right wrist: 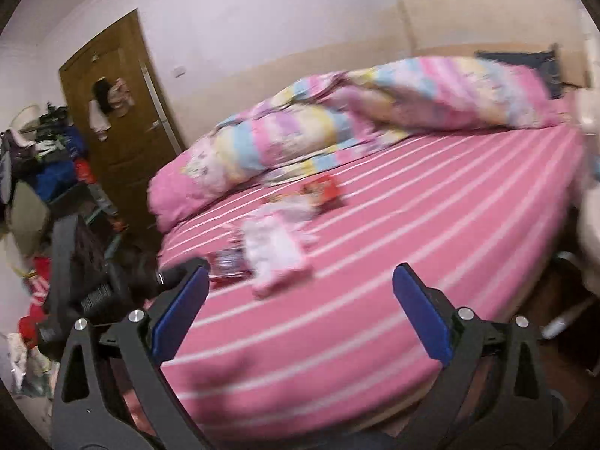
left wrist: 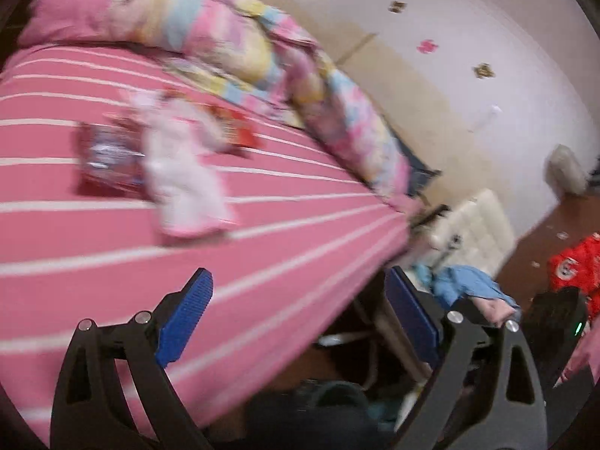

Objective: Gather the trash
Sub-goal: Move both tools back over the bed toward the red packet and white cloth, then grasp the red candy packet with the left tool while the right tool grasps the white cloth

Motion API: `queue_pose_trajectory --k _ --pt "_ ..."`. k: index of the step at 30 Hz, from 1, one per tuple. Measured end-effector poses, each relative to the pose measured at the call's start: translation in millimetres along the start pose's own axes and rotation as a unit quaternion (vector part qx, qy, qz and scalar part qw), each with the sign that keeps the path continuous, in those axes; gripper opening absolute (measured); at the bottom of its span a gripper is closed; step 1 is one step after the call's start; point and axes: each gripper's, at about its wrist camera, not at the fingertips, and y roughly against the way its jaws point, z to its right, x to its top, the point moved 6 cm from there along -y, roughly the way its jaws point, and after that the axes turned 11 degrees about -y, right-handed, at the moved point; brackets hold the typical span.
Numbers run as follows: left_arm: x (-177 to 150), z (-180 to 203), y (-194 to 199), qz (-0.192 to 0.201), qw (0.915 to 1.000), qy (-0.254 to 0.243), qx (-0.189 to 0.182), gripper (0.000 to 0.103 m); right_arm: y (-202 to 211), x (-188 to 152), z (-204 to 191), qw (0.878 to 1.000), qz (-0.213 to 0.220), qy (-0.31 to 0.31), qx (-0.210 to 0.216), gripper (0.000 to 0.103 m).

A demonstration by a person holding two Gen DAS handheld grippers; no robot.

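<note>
A bed [right wrist: 375, 300] with a pink sheet crossed by thin white stripes filled most of both views. A bunched quilt [right wrist: 337, 127] in pink, yellow and pale blue lay along its far side, against the wall. The wall [right wrist: 262, 18] was pale above and beige below, and the left wrist view showed 3 small stickers [left wrist: 483, 70] on it. A brown wooden door [right wrist: 123, 112] stood to the left of the bed, with clothes hanging on it. Beside the door rose a cluttered heap of bags and clothing [right wrist: 48, 157]. The floor [left wrist: 543, 232] was dark brown, with a white padded stool [left wrist: 476, 232] near the bed's corner. Both views were blurred.
</note>
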Motion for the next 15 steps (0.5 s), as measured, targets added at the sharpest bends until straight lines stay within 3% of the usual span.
queue_pose_trajectory --k 3,9,15 --pt "3 -56 4 -0.011 0.9991 0.011 0.041 0.090 -57 -1 -24 0.999 -0.027 0.013 0.011 0.097" --pt "19 -136 -1 -0.026 0.9952 0.016 0.093 0.090 -156 -24 -40 0.996 -0.064 0.067 -0.015 0.097" --pt "31 -190 -35 -0.061 0.9922 0.024 0.107 0.090 -213 -39 -33 0.990 -0.108 0.077 -0.039 0.097"
